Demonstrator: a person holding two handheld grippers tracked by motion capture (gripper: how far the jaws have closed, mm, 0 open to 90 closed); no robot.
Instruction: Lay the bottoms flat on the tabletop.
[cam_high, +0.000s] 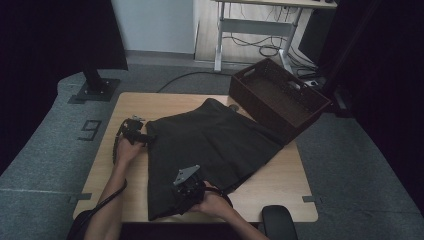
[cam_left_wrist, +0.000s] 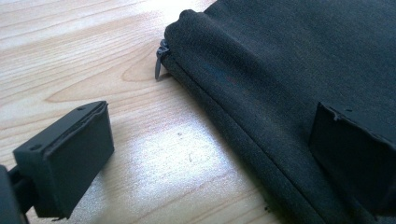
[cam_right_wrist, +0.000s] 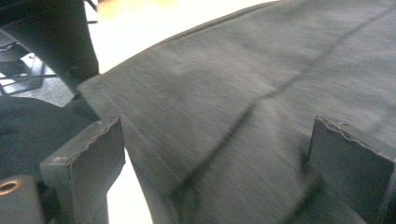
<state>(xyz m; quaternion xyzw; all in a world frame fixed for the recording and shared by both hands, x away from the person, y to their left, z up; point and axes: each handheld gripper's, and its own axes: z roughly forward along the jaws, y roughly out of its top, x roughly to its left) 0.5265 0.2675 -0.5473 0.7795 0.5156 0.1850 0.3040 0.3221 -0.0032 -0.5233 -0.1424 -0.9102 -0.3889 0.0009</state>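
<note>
A dark grey garment (cam_high: 210, 140) with a side zip lies spread flat across the wooden table (cam_high: 280, 185). My left gripper (cam_high: 145, 136) is at the garment's left corner. In the left gripper view it (cam_left_wrist: 210, 116) stands open, one jaw over bare wood and the other over the cloth (cam_left_wrist: 289, 60), with the zip pull (cam_left_wrist: 161, 60) just ahead. My right gripper (cam_high: 184, 186) sits low over the garment's near part. It (cam_right_wrist: 215, 130) is open too, with the fabric (cam_right_wrist: 224, 88) and a hem edge lying between its jaws.
A brown woven basket (cam_high: 280, 97) stands tilted on the table's back right corner, touching the garment's far edge. A black rounded object (cam_high: 279, 223) sits at the front edge. A stand base (cam_high: 95, 87) and a desk frame (cam_high: 255, 27) are on the floor beyond.
</note>
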